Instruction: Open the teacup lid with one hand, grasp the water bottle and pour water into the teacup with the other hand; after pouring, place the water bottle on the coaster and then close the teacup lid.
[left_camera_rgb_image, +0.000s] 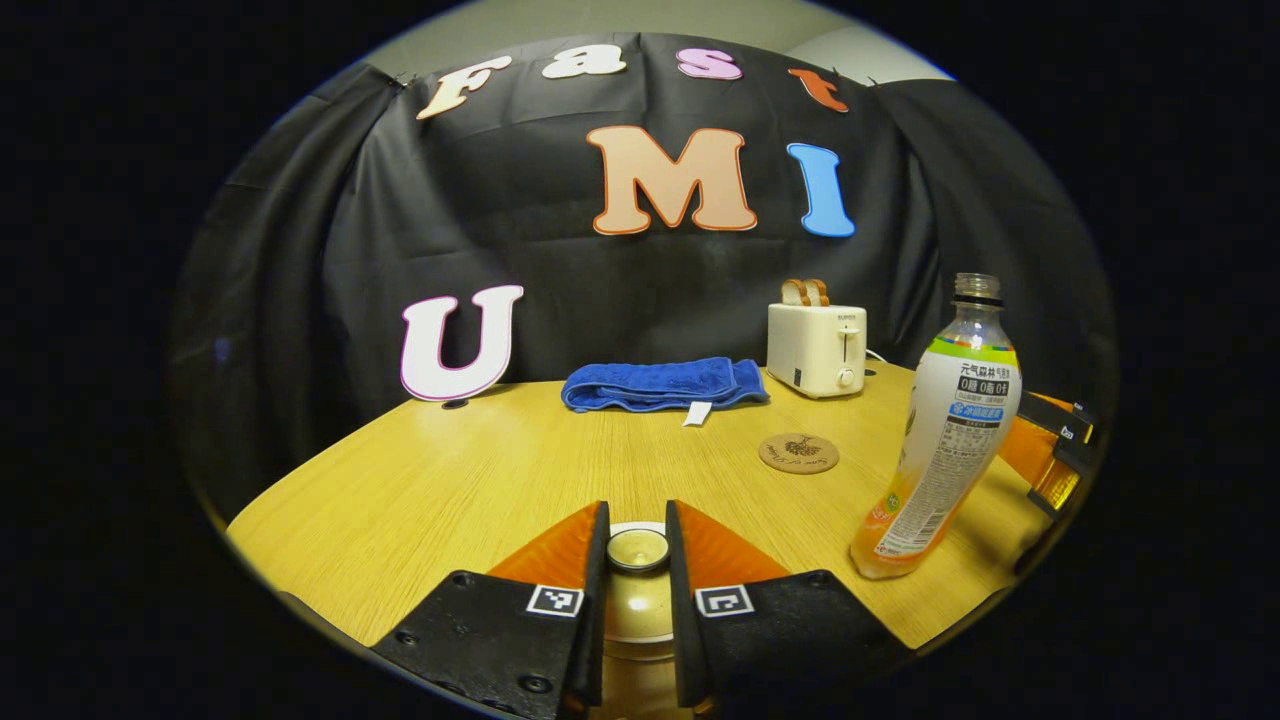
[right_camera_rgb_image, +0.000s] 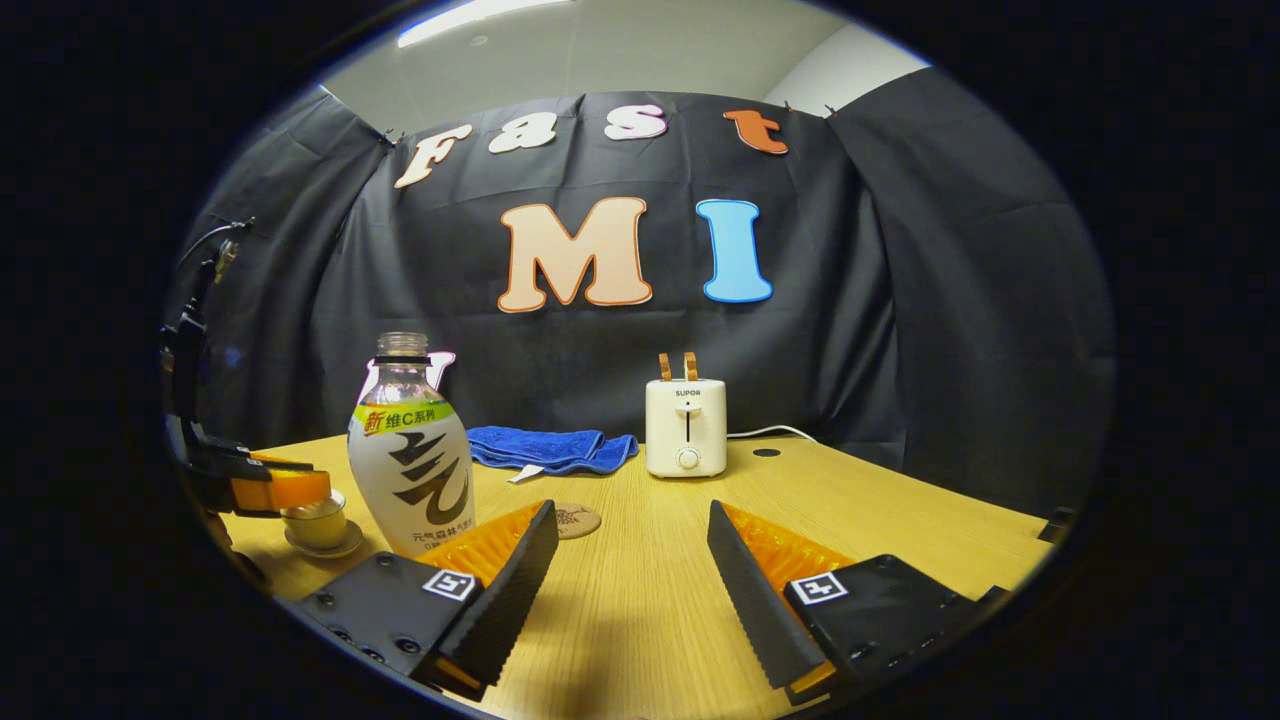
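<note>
The left gripper (left_camera_rgb_image: 637, 560) pinches the lid (left_camera_rgb_image: 637, 549) of the teacup (right_camera_rgb_image: 316, 524) near the tabletop's (left_camera_rgb_image: 480, 480) front edge; lifting straight up seems best. The right gripper (right_camera_rgb_image: 630, 560) stands apart beside the uncapped bottle (right_camera_rgb_image: 410, 450).

1. The desk (right_camera_rgb_image: 640, 600) is pale wood with a fine grain and a smooth, soft sheen.
2. The water bottle (left_camera_rgb_image: 945, 430) is clear glossy plastic under a slick printed wrap.
3. The towel (left_camera_rgb_image: 662, 384) is fluffy blue cloth.
4. The toaster (right_camera_rgb_image: 686, 427) looks like smooth cream plastic.
5. The coaster (left_camera_rgb_image: 798, 452) seems matt wood.
6. The teacup (right_camera_rgb_image: 316, 522) looks like glazed ceramic.
</note>
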